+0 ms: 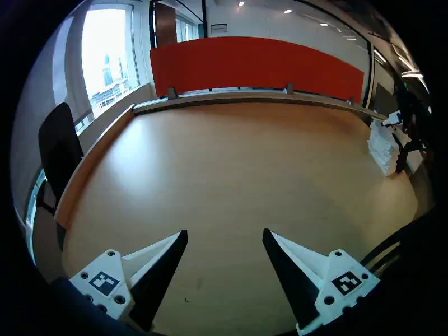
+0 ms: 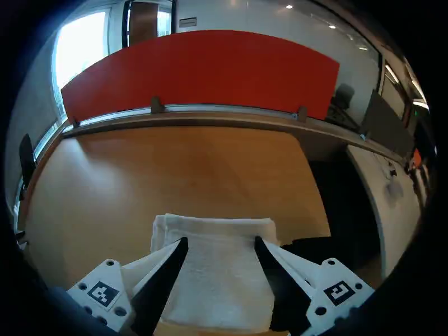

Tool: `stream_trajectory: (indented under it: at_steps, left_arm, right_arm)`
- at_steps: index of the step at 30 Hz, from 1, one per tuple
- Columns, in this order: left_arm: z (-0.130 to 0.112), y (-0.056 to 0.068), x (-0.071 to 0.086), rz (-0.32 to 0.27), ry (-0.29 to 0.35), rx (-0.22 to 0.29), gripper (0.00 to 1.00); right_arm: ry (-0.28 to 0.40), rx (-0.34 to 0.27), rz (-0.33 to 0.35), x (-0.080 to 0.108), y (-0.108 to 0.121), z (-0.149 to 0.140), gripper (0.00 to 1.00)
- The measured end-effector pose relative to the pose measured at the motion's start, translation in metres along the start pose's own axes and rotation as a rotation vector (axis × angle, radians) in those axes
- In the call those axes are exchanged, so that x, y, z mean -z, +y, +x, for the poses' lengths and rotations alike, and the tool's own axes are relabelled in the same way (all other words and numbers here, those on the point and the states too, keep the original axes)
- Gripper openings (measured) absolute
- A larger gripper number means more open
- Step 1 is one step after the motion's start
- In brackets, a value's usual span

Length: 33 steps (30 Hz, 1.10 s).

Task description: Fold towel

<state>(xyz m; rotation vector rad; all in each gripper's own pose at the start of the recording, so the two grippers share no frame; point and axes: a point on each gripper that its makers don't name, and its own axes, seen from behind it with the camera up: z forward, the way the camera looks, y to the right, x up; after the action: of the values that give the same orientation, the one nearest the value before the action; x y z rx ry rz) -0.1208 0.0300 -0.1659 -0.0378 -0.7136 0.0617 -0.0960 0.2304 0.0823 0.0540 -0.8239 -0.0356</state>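
1. The left gripper [image 1: 224, 232] has its fingers spread wide with nothing between them, over the wooden table [image 1: 224, 162]
2. The right gripper [image 2: 220, 239] is also wide apart, above the towel [image 2: 218, 280]
3. The white towel lies folded on the table near its right edge, well short of the red partition [image 2: 207, 67]; whether the fingers touch it cannot be told

Tabletop [image 2: 168, 168] open beyond towel [image 2: 218, 269]; red divider [image 2: 207, 67] (far edge) bars it.
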Motion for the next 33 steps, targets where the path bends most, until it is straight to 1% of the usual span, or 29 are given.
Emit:
stream_trajectory:
  at_steps: [9,17,23,28,33]
  left_arm:
    - [-0.005,-0.005,0.006,0.015,-0.013,-0.008,0.99]
    - [-0.005,-0.009,0.010,0.023,-0.015,-0.015,0.99]
    - [-0.003,-0.009,0.010,0.021,-0.012,-0.014,0.99]
    - [-0.001,-0.010,0.009,0.017,-0.005,-0.012,0.99]
    - [0.001,-0.010,0.008,0.014,0.001,-0.011,0.99]
  right_arm:
    - [-0.020,-0.006,-0.003,-0.020,-0.001,-0.010,0.92]
    - [-0.027,-0.007,-0.004,-0.027,-0.001,-0.014,0.92]
    - [-0.023,-0.008,-0.006,-0.023,-0.001,-0.012,0.92]
    - [-0.004,-0.004,-0.010,-0.012,-0.001,-0.007,0.92]
    - [0.003,-0.003,-0.010,-0.005,-0.004,-0.007,0.92]
